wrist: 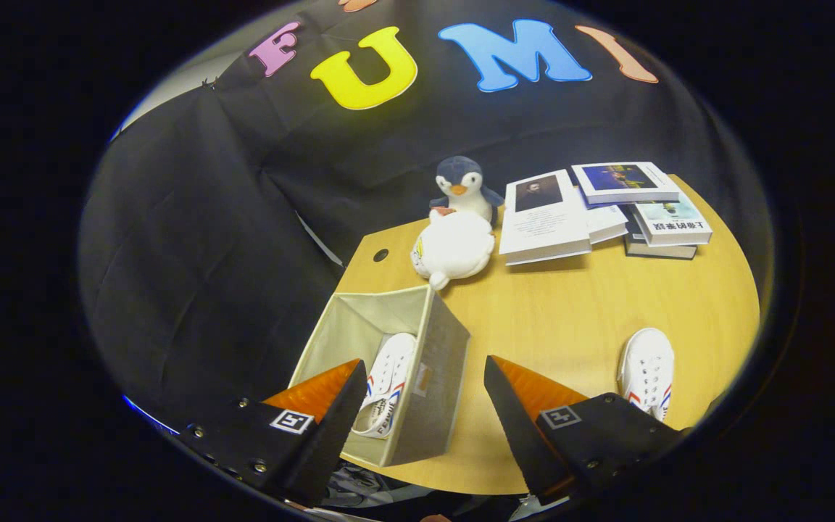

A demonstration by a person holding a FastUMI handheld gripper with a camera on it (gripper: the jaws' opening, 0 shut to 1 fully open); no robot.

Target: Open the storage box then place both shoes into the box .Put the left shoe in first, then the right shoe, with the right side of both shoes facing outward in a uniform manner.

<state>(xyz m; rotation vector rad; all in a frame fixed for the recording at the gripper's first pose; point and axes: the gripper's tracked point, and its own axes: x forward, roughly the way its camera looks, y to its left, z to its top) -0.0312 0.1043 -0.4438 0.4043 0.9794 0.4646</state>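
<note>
Gripper view looks down over a light wooden counter (pixel 570 319) backed by black cloth. The gripper (pixel 421 395) hangs above the near edge of the counter with its fingers spread wide; nothing is held between them.

An open beige fabric storage box (pixel 435 355) stands at the near left of the counter, its top fully open. Its right wall sits in the gap between the fingers, and the left finger (pixel 323 413) overlaps the near part of its opening. Inside lies one white canvas shoe with red and blue side stripes (pixel 388 388), resting along the right inner wall with its toe pointing far and its near end partly covered by the left finger.

A second white canvas shoe with matching stripes (pixel 647 370) lies on the bare counter at the near right, well apart from the box, just beyond the right finger (pixel 519 413); its toe points far and its heel end is hidden by the gripper body.

Farther back, a white plush toy (pixel 454 250) lies just beyond the box's far corner, with a grey and white plush penguin (pixel 461 185) standing upright directly behind and touching it. To the right of these, several books (pixel 606 210) lie in an overlapping pile at the far right of the counter. A small dark hole (pixel 380 255) marks the counter's far left corner.
</note>
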